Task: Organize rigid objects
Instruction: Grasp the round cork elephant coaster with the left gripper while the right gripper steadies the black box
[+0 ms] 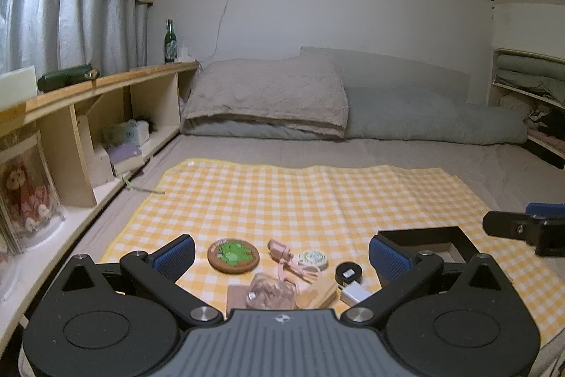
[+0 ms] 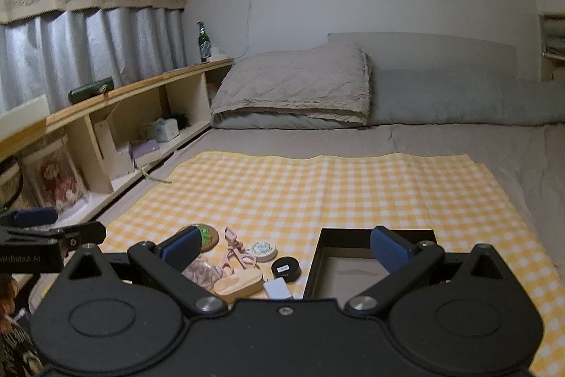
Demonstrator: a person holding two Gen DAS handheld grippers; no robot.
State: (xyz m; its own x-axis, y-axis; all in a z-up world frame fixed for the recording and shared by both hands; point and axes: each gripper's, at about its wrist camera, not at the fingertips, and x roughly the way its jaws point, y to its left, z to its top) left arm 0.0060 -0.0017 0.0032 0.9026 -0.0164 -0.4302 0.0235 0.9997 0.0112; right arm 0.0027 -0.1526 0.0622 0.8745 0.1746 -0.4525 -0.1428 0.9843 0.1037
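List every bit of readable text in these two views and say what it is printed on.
"Good" on the curtain valance; the script after it is too blurred to read.
"...enRobot AI" on the left claw's body, its start cut off.
Green bottle label: too small.
White round tin lid print: blurred.
Black round case sticker: too small.

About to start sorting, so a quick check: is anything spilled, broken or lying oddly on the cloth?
Nothing stands out. The small items sit in a loose cluster on the checked cloth, left of the empty black tray. Both tools are open and hold nothing.
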